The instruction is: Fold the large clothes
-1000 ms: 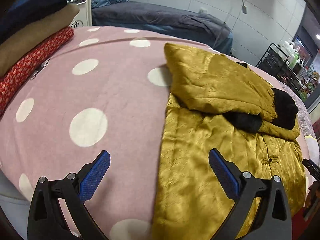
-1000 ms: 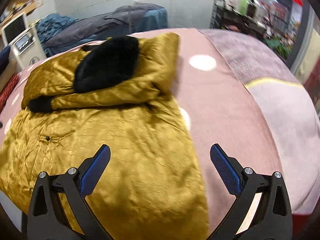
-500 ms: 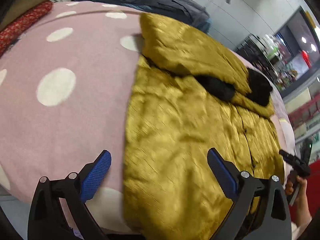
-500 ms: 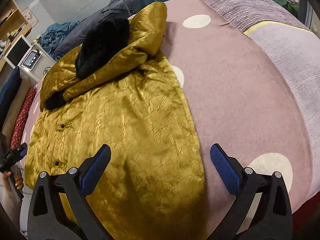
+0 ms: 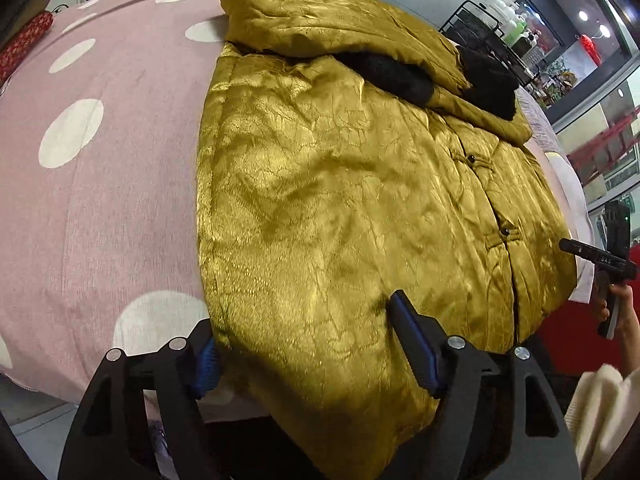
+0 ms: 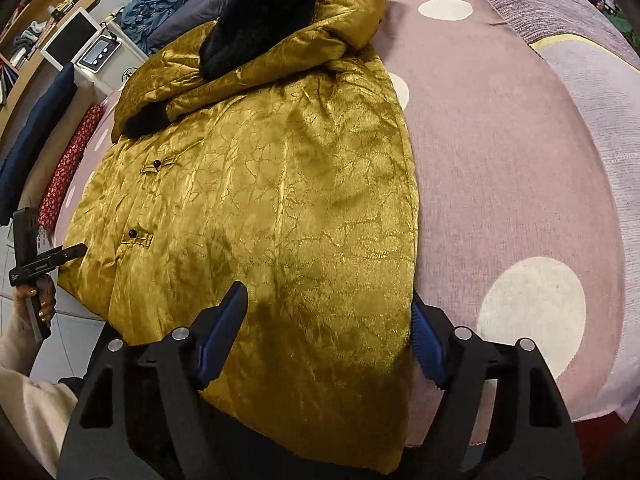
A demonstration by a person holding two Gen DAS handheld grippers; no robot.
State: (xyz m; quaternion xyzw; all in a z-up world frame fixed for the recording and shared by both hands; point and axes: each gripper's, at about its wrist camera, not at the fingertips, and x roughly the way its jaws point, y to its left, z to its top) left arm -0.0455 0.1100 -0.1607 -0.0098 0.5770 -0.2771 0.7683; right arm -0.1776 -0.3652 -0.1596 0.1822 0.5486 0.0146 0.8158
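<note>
A gold quilted jacket [image 5: 340, 184] lies front-up on the pink polka-dot bed cover [image 5: 100, 200], its sleeves and black fur collar [image 5: 488, 76] folded across the chest. My left gripper [image 5: 300, 320] straddles the jacket's near left hem corner. Its jaws are closing, one finger at the side edge and the other on top of the cloth, still well apart. My right gripper [image 6: 328, 294] straddles the near right hem corner of the jacket [image 6: 280, 184] in the same way, jaws closing with cloth between them. The collar [image 6: 256, 28] and a black cuff [image 6: 146, 120] lie at the far end.
The hem hangs over the bed's near edge. Navy and red pillows [image 6: 68, 168] are stacked along the far left side. A wire rack of bottles [image 5: 492, 12] stands beyond the bed. A hand and cream sleeve [image 5: 616, 308] show at the right edge.
Both grippers have tipped downward and come in over the jacket's near hem. Their jaws have narrowed, and the hem corners now lie between the fingers.
</note>
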